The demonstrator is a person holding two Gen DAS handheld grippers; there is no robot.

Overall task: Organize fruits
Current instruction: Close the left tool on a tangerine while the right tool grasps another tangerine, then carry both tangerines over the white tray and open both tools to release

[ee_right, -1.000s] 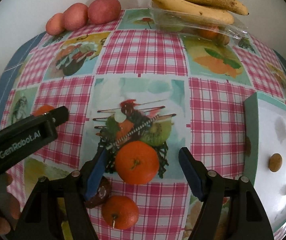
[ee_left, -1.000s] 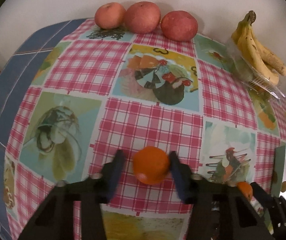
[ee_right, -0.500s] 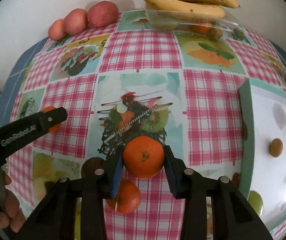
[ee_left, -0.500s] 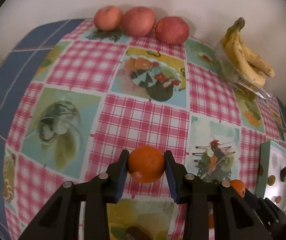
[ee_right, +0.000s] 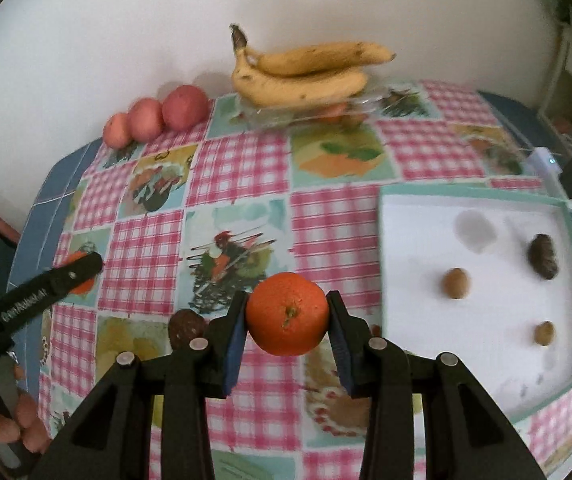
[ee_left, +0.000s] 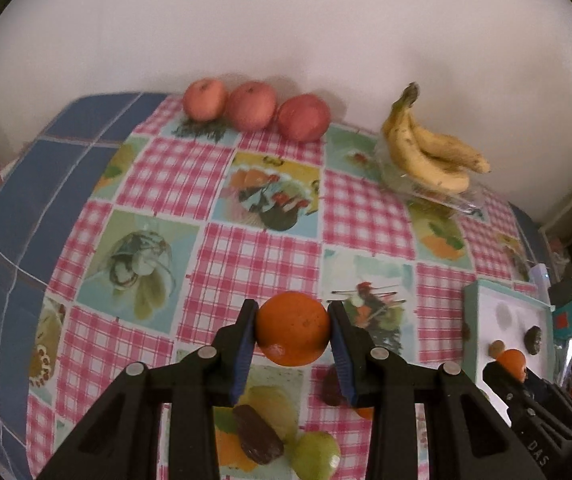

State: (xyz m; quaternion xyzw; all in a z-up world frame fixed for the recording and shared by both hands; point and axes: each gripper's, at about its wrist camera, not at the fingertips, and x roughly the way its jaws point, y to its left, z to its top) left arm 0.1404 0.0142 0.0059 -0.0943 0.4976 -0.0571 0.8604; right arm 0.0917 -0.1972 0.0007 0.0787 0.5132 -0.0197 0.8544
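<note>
— So, from the left: what is along the table's (ee_left: 25, 208) far edge?

— Three reddish round fruits (ee_left: 251, 106) in a row against the wall, touching one another, towards the far left corner. Further right on that edge lies a bunch of bananas (ee_left: 430, 148) on a clear plastic tray (ee_left: 442, 196).

— And the left gripper (ee_left: 292, 336)?

— Its fingers (ee_left: 243, 344) are clenched on an orange (ee_left: 292, 334), pads pressing it from both sides, and the fruit hangs clear above the checked cloth (ee_left: 253, 264). Below it, near the table's front edge, lie a dark brown oblong fruit (ee_left: 257, 434) and a green round fruit (ee_left: 316, 456), just beside each other.

— The right gripper (ee_right: 288, 320)?

— It grasps a second orange (ee_right: 288, 318), stalk end facing the camera, pads tight on both flanks. That pair of fingers has just been closing, with the orange between them, and the fruit is off the cloth. Beside its left finger a dark round fruit (ee_right: 185, 326) rests on the table.

— Further right?

— A white tray with a teal rim (ee_right: 382, 264) sits towards the table's right edge. In it lie two small brown round pieces (ee_right: 456, 282) and a dark oblong one (ee_right: 544, 256), well apart from one another.

— Anything of the person?

— Fingertips of a hand (ee_right: 1, 428) around the left gripper's handle, at the lower left of the right wrist view.
</note>
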